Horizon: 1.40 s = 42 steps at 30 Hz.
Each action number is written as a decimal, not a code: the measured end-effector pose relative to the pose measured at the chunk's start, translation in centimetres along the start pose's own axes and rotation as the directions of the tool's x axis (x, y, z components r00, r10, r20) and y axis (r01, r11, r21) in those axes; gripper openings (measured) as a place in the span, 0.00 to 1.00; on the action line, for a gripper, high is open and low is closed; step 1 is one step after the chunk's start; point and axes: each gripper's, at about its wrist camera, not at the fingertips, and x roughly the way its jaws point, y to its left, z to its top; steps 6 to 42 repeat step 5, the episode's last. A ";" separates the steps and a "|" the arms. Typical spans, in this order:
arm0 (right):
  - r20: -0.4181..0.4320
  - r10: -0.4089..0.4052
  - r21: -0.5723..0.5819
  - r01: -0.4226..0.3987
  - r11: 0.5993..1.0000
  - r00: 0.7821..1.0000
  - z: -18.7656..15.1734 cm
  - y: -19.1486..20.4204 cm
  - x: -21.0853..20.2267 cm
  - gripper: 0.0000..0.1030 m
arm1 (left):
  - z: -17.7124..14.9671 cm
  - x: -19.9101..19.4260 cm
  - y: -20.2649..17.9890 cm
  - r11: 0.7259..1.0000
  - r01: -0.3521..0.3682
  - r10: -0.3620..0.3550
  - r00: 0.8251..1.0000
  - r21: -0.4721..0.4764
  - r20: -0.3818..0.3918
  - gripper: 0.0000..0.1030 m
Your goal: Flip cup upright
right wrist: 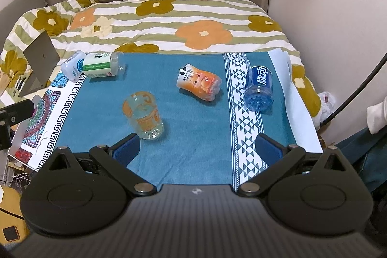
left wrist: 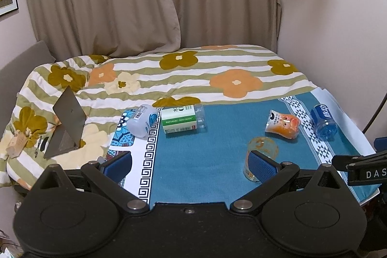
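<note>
A clear cup with orange print [right wrist: 144, 114] stands upright on the blue cloth [right wrist: 193, 117], open mouth up. It also shows in the left wrist view [left wrist: 260, 156], partly hidden behind my left gripper's right pad [left wrist: 262, 167]. My left gripper [left wrist: 189, 167] is open and empty, with the cup just beyond its right pad. My right gripper [right wrist: 197, 149] is open and empty, with the cup just beyond its left pad [right wrist: 127, 149].
Lying on the cloth are an orange bottle [right wrist: 202, 82], a blue bottle [right wrist: 258, 88], a green-label bottle [right wrist: 101, 64] and a white bottle [right wrist: 72, 64]. A floral quilt [right wrist: 169, 16] lies behind. A grey stand [right wrist: 40, 62] sits at the left.
</note>
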 end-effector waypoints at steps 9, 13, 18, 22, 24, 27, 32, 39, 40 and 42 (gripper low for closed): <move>-0.015 0.002 0.001 -0.002 1.000 1.000 0.1 0.1 0.5 1.00 | 0.1 0.4 0.0 1.000 -0.012 0.012 1.000 0.003 0.006 1.00; -0.015 0.002 0.001 -0.002 1.000 1.000 0.1 0.1 0.5 1.00 | 0.1 0.4 0.0 1.000 -0.012 0.012 1.000 0.003 0.006 1.00; -0.015 0.002 0.001 -0.002 1.000 1.000 0.1 0.1 0.5 1.00 | 0.1 0.4 0.0 1.000 -0.012 0.012 1.000 0.003 0.006 1.00; -0.015 0.002 0.001 -0.002 1.000 1.000 0.1 0.1 0.5 1.00 | 0.1 0.4 0.0 1.000 -0.012 0.012 1.000 0.003 0.006 1.00; -0.015 0.002 0.001 -0.002 1.000 1.000 0.1 0.1 0.5 1.00 | 0.1 0.4 0.0 1.000 -0.012 0.012 1.000 0.003 0.006 1.00; -0.015 0.002 0.001 -0.002 1.000 1.000 0.1 0.1 0.5 1.00 | 0.1 0.4 0.0 1.000 -0.012 0.012 1.000 0.003 0.006 1.00; -0.015 0.002 0.001 -0.002 1.000 1.000 0.1 0.1 0.5 1.00 | 0.1 0.4 0.0 1.000 -0.012 0.012 1.000 0.003 0.006 1.00; -0.015 0.002 0.001 -0.002 1.000 1.000 0.1 0.1 0.5 1.00 | 0.1 0.4 0.0 1.000 -0.012 0.012 1.000 0.003 0.006 1.00; -0.015 0.002 0.001 -0.002 1.000 1.000 0.1 0.1 0.5 1.00 | 0.1 0.4 0.0 1.000 -0.012 0.012 1.000 0.003 0.006 1.00; -0.015 0.002 0.001 -0.002 1.000 1.000 0.1 0.1 0.5 1.00 | 0.1 0.4 0.0 1.000 -0.012 0.012 1.000 0.003 0.006 1.00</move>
